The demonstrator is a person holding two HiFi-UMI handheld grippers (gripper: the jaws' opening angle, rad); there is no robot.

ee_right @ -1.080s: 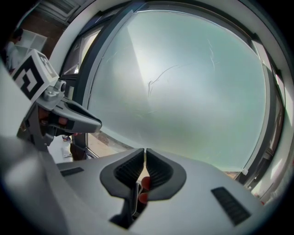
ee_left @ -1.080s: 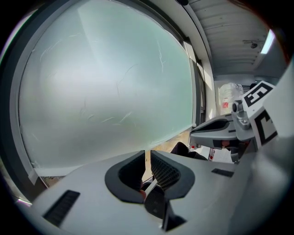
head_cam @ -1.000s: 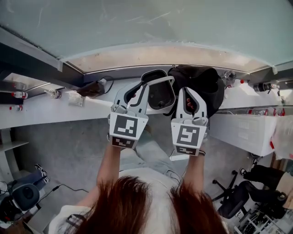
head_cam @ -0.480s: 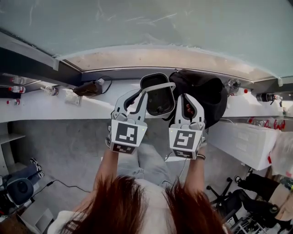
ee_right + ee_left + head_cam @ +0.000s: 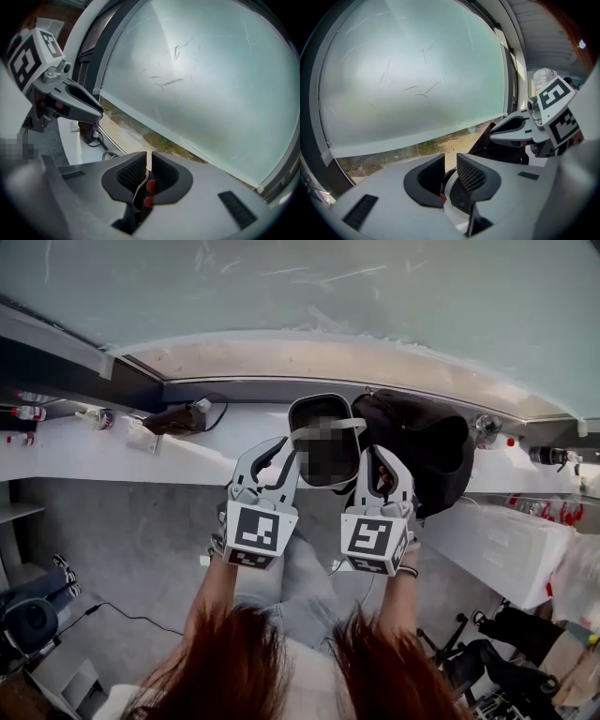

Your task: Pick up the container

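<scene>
A dark container (image 5: 317,409) with a pale handle (image 5: 349,425) across its mouth stands at the white counter (image 5: 103,460), under the frosted window. My left gripper (image 5: 288,443) is just left of it. Its jaws are opening, and in the left gripper view (image 5: 450,164) daylight shows through the gap, with no pad pressing on anything. My right gripper (image 5: 380,451) is close to the container's right side and is shut (image 5: 149,161). A thin white strip shows in its slit; I cannot tell what it is. Each gripper appears in the other's view: the right (image 5: 508,133), the left (image 5: 86,108).
A black bag (image 5: 427,451) lies on the counter right behind the container. A brown object with a cable (image 5: 178,418) and small bottles (image 5: 28,413) sit to the left. A white crate (image 5: 506,540) and an office chair (image 5: 525,634) are at the right.
Both grippers have drawn back a little toward me from the container. The left gripper's tips, which met at the pale handle before, now sit lower beside it.
</scene>
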